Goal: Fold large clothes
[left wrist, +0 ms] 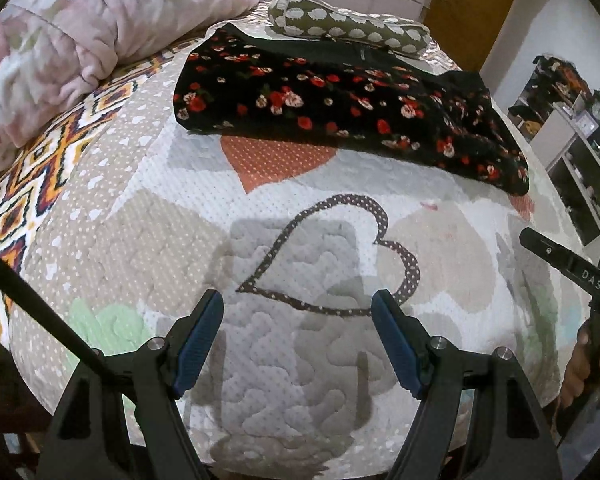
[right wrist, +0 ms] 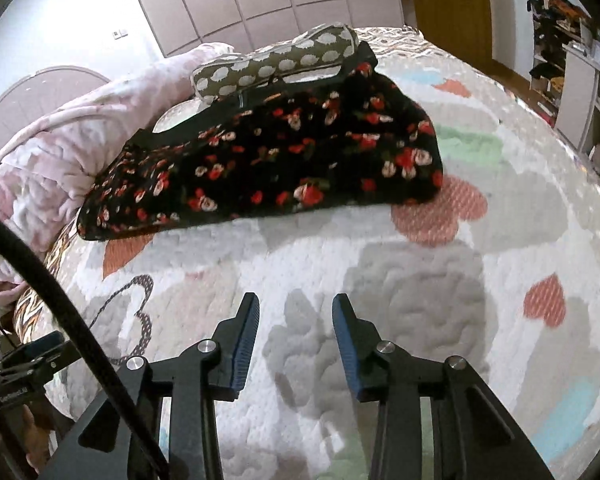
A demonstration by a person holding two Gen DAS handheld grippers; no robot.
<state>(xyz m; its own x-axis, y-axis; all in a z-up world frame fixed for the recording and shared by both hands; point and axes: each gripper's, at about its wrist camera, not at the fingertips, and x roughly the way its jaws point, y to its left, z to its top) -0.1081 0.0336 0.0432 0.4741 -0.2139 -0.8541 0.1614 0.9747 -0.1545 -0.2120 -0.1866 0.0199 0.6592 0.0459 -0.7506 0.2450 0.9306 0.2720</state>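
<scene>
A black garment with red and cream flowers (left wrist: pixel 340 112) lies folded flat on the quilted bedspread (left wrist: pixel 300 360), its far edge against a spotted olive cushion (left wrist: pixel 352 26). My left gripper (left wrist: pixel 298 300) hovers over the brown dotted heart on the quilt, well short of the garment, jaws wide apart with nothing between them. In the right wrist view the same floral garment (right wrist: pixel 268 160) lies ahead, beyond my right gripper (right wrist: pixel 296 304), which is open with a narrower gap and holds nothing. The right gripper's body and a hand (left wrist: pixel 584 364) show at the left view's right edge.
A pink fluffy blanket (left wrist: pixel 80 40) is heaped at the bed's far left. A patterned orange and brown cloth (left wrist: pixel 40 184) lies beside it. Shelves with clutter (right wrist: pixel 572 64) and a wooden door (right wrist: pixel 448 4) stand beyond the bed on the right. A black cable (right wrist: pixel 52 288) crosses the left.
</scene>
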